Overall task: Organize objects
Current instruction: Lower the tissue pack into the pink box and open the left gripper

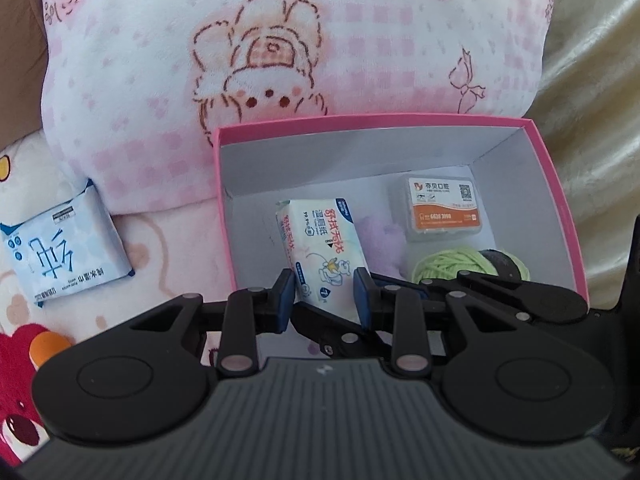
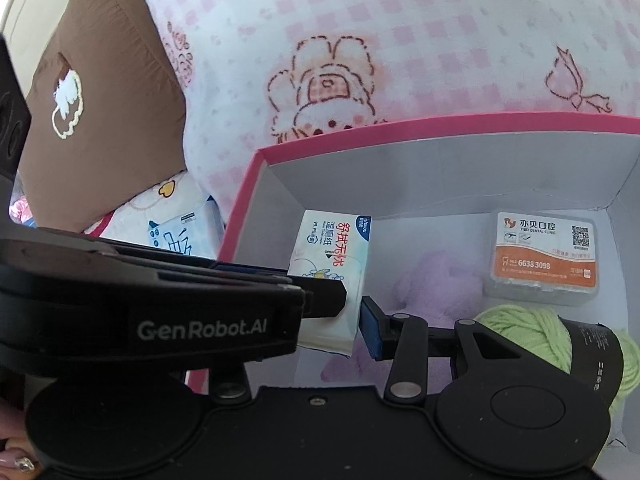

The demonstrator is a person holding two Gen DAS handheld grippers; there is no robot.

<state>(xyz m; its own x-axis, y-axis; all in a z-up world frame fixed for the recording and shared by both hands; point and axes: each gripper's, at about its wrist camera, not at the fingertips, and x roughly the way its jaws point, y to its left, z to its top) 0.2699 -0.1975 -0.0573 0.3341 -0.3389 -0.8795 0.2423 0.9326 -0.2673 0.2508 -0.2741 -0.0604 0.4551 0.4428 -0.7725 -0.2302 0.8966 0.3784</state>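
**Q:** Wet-wipe pack (image 1: pixel 320 248): where does it lie, and what holds it?

**A:** It lies inside the pink box (image 1: pixel 560 216), toward the 9 o'clock wall, tilted with its printed face up. The left gripper (image 1: pixel 324 300) is clamped narrowly on the near end, one blue pad pressing each long edge. Whether the far end rests on the box floor cannot be told.

**Q:** And the right gripper (image 2: pixel 340 326)?

**A:** It enters the box from 5 o'clock in the left wrist view and crosses under the left gripper. In its own view one blue pad stands just beside the pack's 3 o'clock edge. The other finger is hidden behind the left gripper's body, so a grip cannot be told.

**Q:** What else does the box contain?

**A:** A clear case with an orange label (image 1: pixel 442 210) lies at 1 o'clock from the pack, near the back wall. A ball of green yarn (image 1: pixel 440 266) lies at 3 o'clock, against a dark cylinder (image 2: pixel 596 344). A soft purple object (image 1: pixel 380 240) sits between pack and yarn.

**Q:** And outside the box?

**A:** A blue wipe packet (image 1: pixel 60 248) lies at 9 o'clock on the printed bedding. It leans against the pink checked pillow (image 1: pixel 280 40) standing behind the box at 12 o'clock. A brown cushion (image 2: pixel 100 100) stands at 10 o'clock in the right wrist view.
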